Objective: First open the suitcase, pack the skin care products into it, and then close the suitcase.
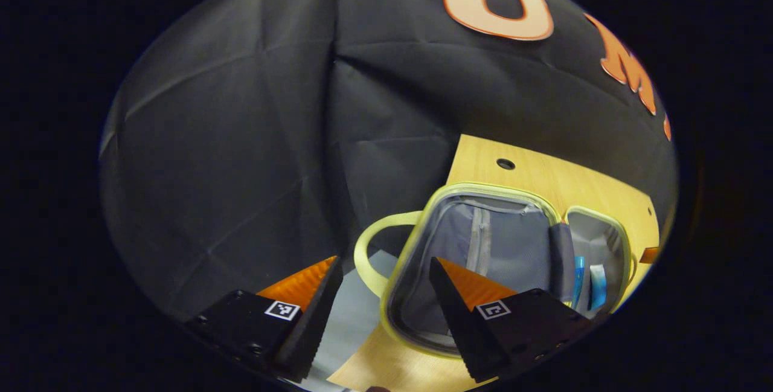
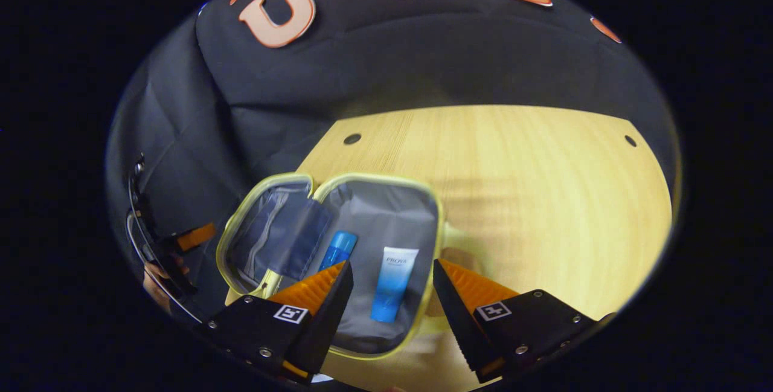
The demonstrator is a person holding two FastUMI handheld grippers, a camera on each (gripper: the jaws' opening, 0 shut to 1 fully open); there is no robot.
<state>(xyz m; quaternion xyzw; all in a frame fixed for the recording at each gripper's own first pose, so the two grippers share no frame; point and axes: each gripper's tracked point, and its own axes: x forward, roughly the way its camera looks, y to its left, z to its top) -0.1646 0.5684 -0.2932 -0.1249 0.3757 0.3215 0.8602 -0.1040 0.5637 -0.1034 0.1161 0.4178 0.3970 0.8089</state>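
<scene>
Wooden table (image 2: 513, 186) under open suitcase (image 2: 386, 211) with tubes; both grippers (image 1: 386, 295) (image 2: 389, 301) released.

The white-and-blue tube (image 2: 391, 283) lying in the open suitcase (image 2: 386, 205) carries dark print near its top, too small to read; each gripper wears square black-and-white markers.

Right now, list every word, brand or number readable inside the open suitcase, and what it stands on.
White-and-blue tube: dark print on its white end, too small and blurred to read.
Blue bottle: no text to be made out.
Grey lining: no text.
</scene>
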